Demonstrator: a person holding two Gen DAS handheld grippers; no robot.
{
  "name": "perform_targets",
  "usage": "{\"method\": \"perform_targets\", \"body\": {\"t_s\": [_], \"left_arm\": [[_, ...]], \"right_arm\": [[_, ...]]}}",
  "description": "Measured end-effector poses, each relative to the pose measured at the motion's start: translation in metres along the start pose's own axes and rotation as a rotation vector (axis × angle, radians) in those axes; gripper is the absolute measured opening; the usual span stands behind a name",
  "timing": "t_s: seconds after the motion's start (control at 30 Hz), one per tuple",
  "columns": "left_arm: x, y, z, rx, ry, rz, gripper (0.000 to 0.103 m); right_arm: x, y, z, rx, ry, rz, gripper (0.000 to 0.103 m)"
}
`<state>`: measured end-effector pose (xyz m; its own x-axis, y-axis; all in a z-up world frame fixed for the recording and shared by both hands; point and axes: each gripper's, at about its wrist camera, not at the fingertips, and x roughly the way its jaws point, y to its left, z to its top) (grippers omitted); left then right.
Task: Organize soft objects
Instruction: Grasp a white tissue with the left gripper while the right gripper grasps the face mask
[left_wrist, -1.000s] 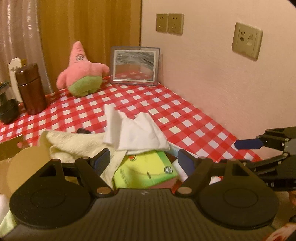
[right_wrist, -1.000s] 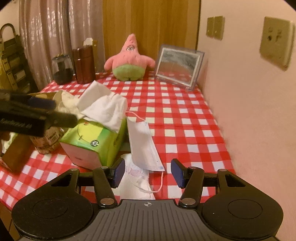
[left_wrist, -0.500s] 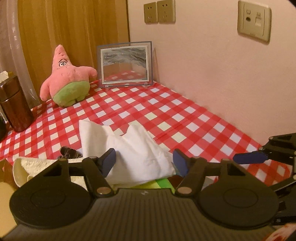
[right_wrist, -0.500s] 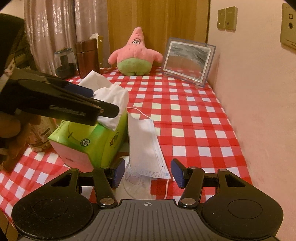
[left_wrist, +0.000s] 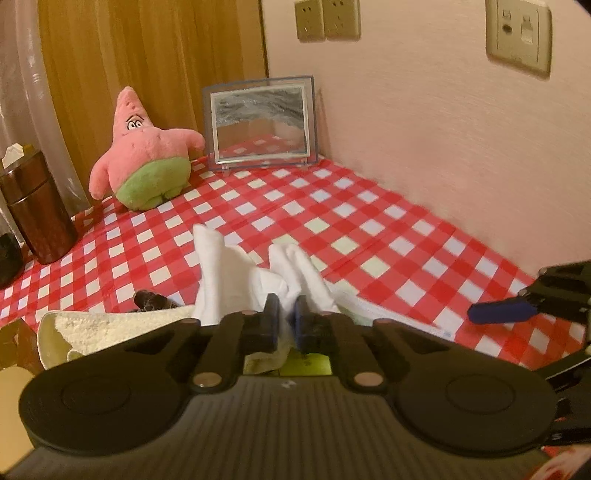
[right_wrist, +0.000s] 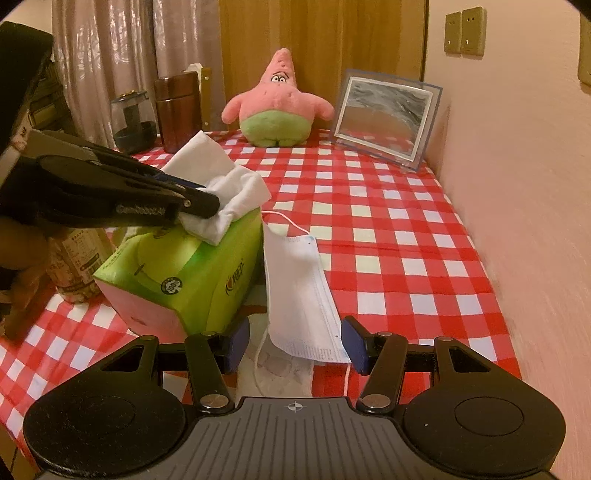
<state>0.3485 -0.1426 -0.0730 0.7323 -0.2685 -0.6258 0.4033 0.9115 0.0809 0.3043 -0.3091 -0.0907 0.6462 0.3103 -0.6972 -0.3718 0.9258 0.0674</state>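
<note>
My left gripper (left_wrist: 285, 314) is shut on the white tissue (left_wrist: 236, 273) that sticks up from the green tissue box (right_wrist: 184, 273); the right wrist view shows the gripper (right_wrist: 207, 203) pinching the tissue (right_wrist: 225, 184) atop the box. A white face mask (right_wrist: 299, 291) leans on the box's right side and lies on the red checked tablecloth (right_wrist: 388, 229). My right gripper (right_wrist: 293, 341) is open and empty, just in front of the mask's near end. A pale yellow towel (left_wrist: 110, 328) lies left of the box. A pink starfish plush (left_wrist: 144, 158) (right_wrist: 277, 103) sits at the back.
A framed picture (right_wrist: 384, 114) leans in the back right corner by the wall (right_wrist: 517, 184). A brown canister (right_wrist: 177, 110) and a dark glass jar (right_wrist: 133, 122) stand at the back left. A labelled jar (right_wrist: 77, 266) stands left of the box.
My left gripper was open around the tissue; it has now closed on it. My right gripper has edged closer to the mask and stayed open.
</note>
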Motion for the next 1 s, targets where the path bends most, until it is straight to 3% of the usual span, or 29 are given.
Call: {"method": "perform_targets", "body": {"t_s": [0.33,0.53,0.9,0.93,1.0], "left_arm": [[-0.049,0.035,0.016,-0.182,-0.106,-0.079,0.006],[-0.078,0.052,0.032,-0.236,-0.156,-0.12,0.006],[-0.1,0.054,0.041,-0.196,-0.175,-0.09,0.006],[-0.099,0.053,0.038,-0.2,-0.171,-0.091,0.006],[-0.096,0.052,0.033,-0.201,-0.156,-0.082,0.006]], "right_arm": [[0.012,0.0,0.002,-0.018,0.008,0.006,0.056],[0.024,0.001,0.002,-0.02,0.022,0.017,0.056],[0.04,0.0,0.004,-0.037,0.034,0.02,0.055],[0.041,0.0,0.004,-0.04,0.035,0.016,0.054],[0.044,0.0,0.005,-0.051,0.036,0.012,0.043]]}}
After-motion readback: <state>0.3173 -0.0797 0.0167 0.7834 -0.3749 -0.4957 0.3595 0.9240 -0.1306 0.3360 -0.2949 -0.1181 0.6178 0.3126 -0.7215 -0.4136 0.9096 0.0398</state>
